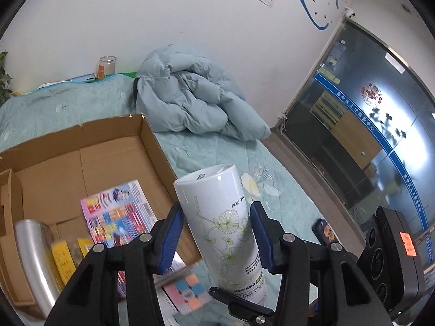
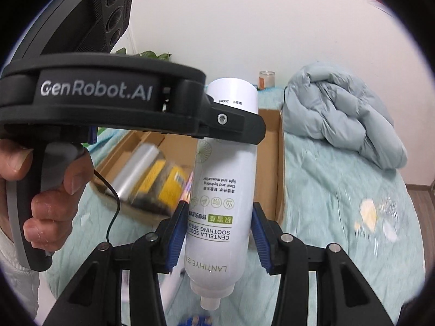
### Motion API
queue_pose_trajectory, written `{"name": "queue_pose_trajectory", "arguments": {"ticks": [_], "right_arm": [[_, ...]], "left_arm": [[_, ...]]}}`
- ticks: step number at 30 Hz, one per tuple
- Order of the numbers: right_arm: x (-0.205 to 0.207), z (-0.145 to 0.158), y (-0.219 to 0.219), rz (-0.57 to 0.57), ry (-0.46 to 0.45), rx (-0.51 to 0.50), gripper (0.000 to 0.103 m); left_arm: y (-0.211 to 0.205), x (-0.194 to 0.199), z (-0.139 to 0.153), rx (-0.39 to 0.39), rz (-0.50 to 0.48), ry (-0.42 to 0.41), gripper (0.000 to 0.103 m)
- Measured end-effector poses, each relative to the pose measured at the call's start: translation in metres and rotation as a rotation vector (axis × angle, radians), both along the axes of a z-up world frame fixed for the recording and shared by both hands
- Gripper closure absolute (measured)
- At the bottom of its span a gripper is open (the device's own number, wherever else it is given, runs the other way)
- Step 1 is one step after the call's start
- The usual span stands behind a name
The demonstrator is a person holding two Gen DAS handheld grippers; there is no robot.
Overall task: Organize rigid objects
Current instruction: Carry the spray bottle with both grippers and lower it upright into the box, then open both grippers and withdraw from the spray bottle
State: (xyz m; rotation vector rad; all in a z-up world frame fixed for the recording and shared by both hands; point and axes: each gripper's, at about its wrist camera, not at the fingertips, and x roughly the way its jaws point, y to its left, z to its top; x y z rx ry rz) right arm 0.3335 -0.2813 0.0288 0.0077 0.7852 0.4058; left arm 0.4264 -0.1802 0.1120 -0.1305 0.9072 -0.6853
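The left gripper (image 1: 214, 233) has its blue pads (image 1: 171, 233) against the sides of the white spray bottle (image 1: 217, 203), gripping its middle. The right gripper (image 2: 218, 233) clamps the same bottle lower down, near the nozzle end (so two grips share one smooth round can). The bottle hangs in the air, base away from the cameras, over the bed cover (image 1: 217, 146) and just beside the near wall of the cardboard box (image 1: 152, 146).

The chief risk, I judge, is the two hands pulling or twisting differently: the slick wall could then slide through a pair of pads. If either lets go before the other is firm, the bottle drops onto the puzzle cube (image 1: 187, 290) below or rolls off the soft cover. Swinging it into the box too low could also knock the box wall or the silver-capped jar (image 1: 35, 255) inside.
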Motion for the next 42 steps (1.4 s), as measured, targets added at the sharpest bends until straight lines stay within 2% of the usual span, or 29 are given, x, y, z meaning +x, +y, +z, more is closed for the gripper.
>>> {"name": "queue_pose_trajectory", "arguments": {"ticks": [4,9,17,22,23,25,27,28,32,34,36,38,39,40,42], "right_arm": [[0.036,-0.003,0.001,-0.001,0.019,0.021,0.059],[0.074,-0.017,0.005,0.0,0.057,-0.01,0.059],[0.117,-0.068,0.0,-0.004,0.151,-0.053,0.059],[0.122,-0.095,-0.001,-0.019,0.228,-0.098,0.058],[0.12,-0.096,0.002,-0.02,0.217,-0.127,0.058],[0.118,-0.096,0.005,-0.021,0.226,-0.148,0.057],[0.118,-0.092,0.007,-0.033,0.241,-0.148,0.057],[0.118,-0.089,0.007,-0.039,0.235,-0.145,0.057],[0.107,-0.078,0.006,-0.046,0.213,-0.174,0.057],[0.096,-0.078,0.006,-0.052,0.207,-0.198,0.057],[0.083,-0.077,0.002,-0.057,0.207,-0.181,0.057],[0.072,-0.079,-0.004,-0.084,0.203,-0.15,0.045],[0.062,-0.077,-0.006,-0.108,0.187,-0.138,0.025],[0.053,-0.072,-0.007,-0.126,0.162,-0.126,0.015],[0.027,-0.065,-0.008,-0.143,0.108,-0.101,0.013]], "left_arm": [[0.0,0.041,-0.003,0.003,0.017,0.017,0.057],[-0.006,0.082,-0.025,0.028,0.029,0.045,0.058],[-0.024,0.128,-0.098,0.038,0.028,0.159,0.058],[-0.03,0.139,-0.138,0.04,0.021,0.235,0.058],[-0.03,0.14,-0.143,0.03,0.023,0.25,0.058],[-0.031,0.141,-0.149,0.038,0.023,0.259,0.058],[-0.042,0.14,-0.159,0.119,0.002,0.265,0.057],[-0.044,0.14,-0.164,0.132,0.008,0.269,0.057],[-0.041,0.14,-0.167,0.12,0.038,0.283,0.057],[-0.04,0.135,-0.165,0.126,0.028,0.283,0.049],[-0.038,0.127,-0.159,0.145,0.03,0.262,0.034],[-0.033,0.116,-0.147,0.141,0.039,0.224,0.033],[-0.028,0.108,-0.14,0.131,0.044,0.203,0.033],[-0.022,0.099,-0.131,0.124,0.055,0.178,0.033],[-0.005,0.067,-0.109,0.119,0.08,0.075,0.033]]}}
